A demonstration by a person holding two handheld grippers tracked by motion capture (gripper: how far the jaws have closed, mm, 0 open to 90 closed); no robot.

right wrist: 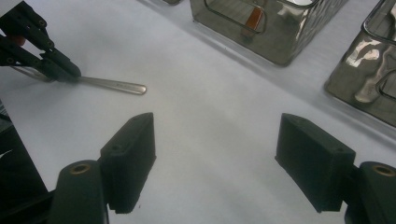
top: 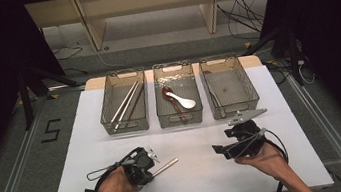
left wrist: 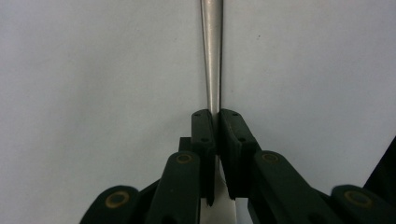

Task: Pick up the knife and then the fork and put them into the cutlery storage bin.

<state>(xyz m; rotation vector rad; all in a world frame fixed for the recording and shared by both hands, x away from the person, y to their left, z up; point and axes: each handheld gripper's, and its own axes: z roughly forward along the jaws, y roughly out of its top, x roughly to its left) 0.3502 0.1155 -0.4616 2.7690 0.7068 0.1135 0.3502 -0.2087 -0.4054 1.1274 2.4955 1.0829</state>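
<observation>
A silver metal utensil [top: 166, 165] lies low over the white table, its slim handle [left wrist: 212, 56] running away from my left gripper [left wrist: 215, 116]. That gripper [top: 151, 172] is shut on the utensil near the front left, pads pressed on both sides of the metal; the utensil's other end is hidden under the hand. In the right gripper view the handle's rounded tip [right wrist: 114, 85] sticks out past the left gripper [right wrist: 70, 72]. My right gripper [top: 216, 150] hovers at the front right, jaws wide apart with only bare table between them [right wrist: 215, 144].
Three clear bins stand in a row at the back: the left bin [top: 106, 120] holds metal chopsticks [top: 127, 104], the middle bin [top: 160, 117] a white spoon [top: 185, 103] and a brown one, the right bin [top: 254, 97] a thin utensil. The table [top: 195, 178] ends close behind my hands.
</observation>
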